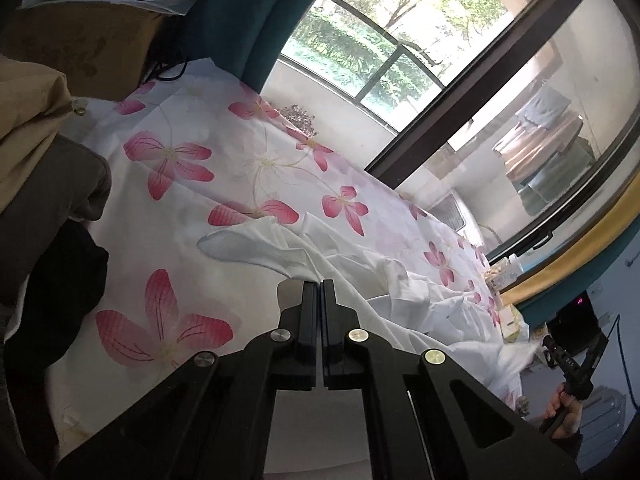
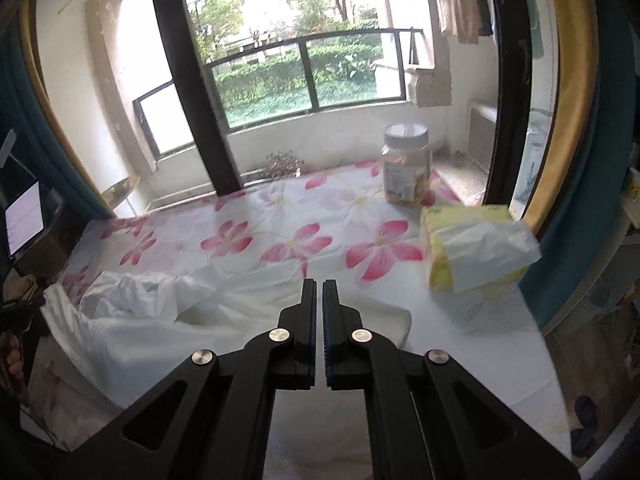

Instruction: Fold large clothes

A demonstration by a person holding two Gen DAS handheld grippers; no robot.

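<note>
Left wrist cam: my left gripper (image 1: 319, 282) has its jaws together, pinching a fold of the white garment (image 1: 360, 280), which trails off to the right across the flowered sheet (image 1: 168, 168). Brown and dark clothes (image 1: 44, 200) piled at far left. Other hand (image 1: 564, 410) w/ its tool visible lower right.

Right wrist cam: my right gripper (image 2: 319, 284) is closed too; fabric runs under the tips, but I can't tell if it's pinched. Garment (image 2: 132, 312) lies crumpled to the left on the sheet (image 2: 280, 216). Tissue pack (image 2: 472, 248) to the right, plastic jar (image 2: 406, 168) behind it near the window (image 2: 304, 72).
</note>
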